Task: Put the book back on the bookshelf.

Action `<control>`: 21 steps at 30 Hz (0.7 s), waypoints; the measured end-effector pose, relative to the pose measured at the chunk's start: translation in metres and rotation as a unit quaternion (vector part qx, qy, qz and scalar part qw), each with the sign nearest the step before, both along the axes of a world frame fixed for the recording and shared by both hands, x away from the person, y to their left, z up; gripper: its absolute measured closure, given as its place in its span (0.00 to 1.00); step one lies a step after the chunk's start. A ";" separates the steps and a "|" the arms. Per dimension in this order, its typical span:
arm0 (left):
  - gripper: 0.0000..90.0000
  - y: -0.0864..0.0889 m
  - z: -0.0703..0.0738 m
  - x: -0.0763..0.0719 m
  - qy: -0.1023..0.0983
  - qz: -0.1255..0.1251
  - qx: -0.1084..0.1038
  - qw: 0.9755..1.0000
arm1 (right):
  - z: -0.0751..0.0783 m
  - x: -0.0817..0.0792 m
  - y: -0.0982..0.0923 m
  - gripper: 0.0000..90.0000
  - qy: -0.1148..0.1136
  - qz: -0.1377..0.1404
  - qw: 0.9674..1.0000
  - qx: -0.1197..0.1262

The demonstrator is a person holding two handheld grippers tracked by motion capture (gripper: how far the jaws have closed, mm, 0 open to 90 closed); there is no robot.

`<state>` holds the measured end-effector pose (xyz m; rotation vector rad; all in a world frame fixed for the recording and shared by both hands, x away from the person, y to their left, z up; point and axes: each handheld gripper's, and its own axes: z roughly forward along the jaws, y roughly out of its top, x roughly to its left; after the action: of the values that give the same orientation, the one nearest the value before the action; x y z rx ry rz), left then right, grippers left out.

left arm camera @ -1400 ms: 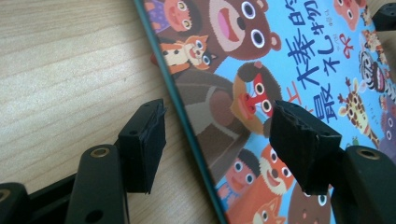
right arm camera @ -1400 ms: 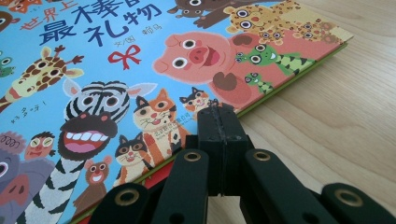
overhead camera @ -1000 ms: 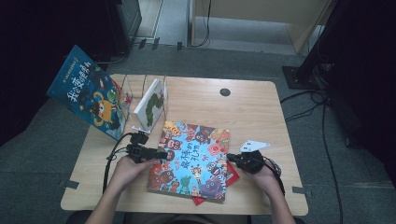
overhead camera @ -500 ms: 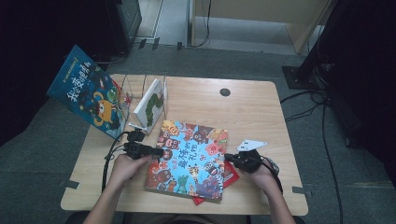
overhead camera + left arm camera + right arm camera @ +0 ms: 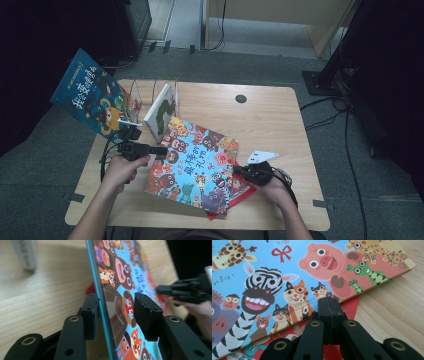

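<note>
Wood tabletop [image 5: 270, 120] in a dim room carries a wire rack [image 5: 150, 92] at its far left, with a white book [image 5: 160, 112] leaning in it and a dark blue book [image 5: 90, 100] propped off the table's left edge. Near the front lies the animal book [image 5: 200, 160], on top of a red book [image 5: 240, 192] whose corner pokes out beneath it. Its left edge is tilted up off the wood. The left gripper [image 5: 116, 312] straddles that raised edge; its jaws have just been closing with the cover between them, and the left gripper view shows one pad against the underside while the other stands a little off the printed face, so the pinch looks not quite made. The right gripper [image 5: 329, 305], jaws pressed together with nothing between them, rests its tip on the red book just beside the animal book's right edge, seemingly steadying the stack. The step in hand appears to be lifting the animal book by its left edge. Next, the left jaws would need to finish clamping the cover before it is raised further, likely toward the rack, while the right tip holds the red book down.
</note>
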<state>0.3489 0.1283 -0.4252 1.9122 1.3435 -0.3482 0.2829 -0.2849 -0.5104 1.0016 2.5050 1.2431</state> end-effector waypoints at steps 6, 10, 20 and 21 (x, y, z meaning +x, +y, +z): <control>0.68 -0.018 0.018 0.006 0.052 -0.070 -0.054 0.995 | -0.003 0.003 0.005 1.00 0.008 0.007 1.000 0.019; 0.71 -0.043 0.034 0.005 0.033 -0.105 -0.004 0.994 | -0.003 0.002 0.024 1.00 0.003 0.034 0.999 0.018; 0.86 -0.052 0.079 0.028 0.051 -0.167 0.081 0.981 | -0.002 0.000 0.051 0.80 -0.030 0.063 0.998 -0.006; 0.87 -0.052 0.085 0.030 0.052 -0.167 0.093 0.980 | -0.001 0.000 0.053 0.79 -0.030 0.072 0.997 -0.012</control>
<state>0.3789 0.0761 -0.3405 2.3117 1.1505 -0.5084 0.2829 -0.2320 -0.5112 0.7783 2.5772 1.2577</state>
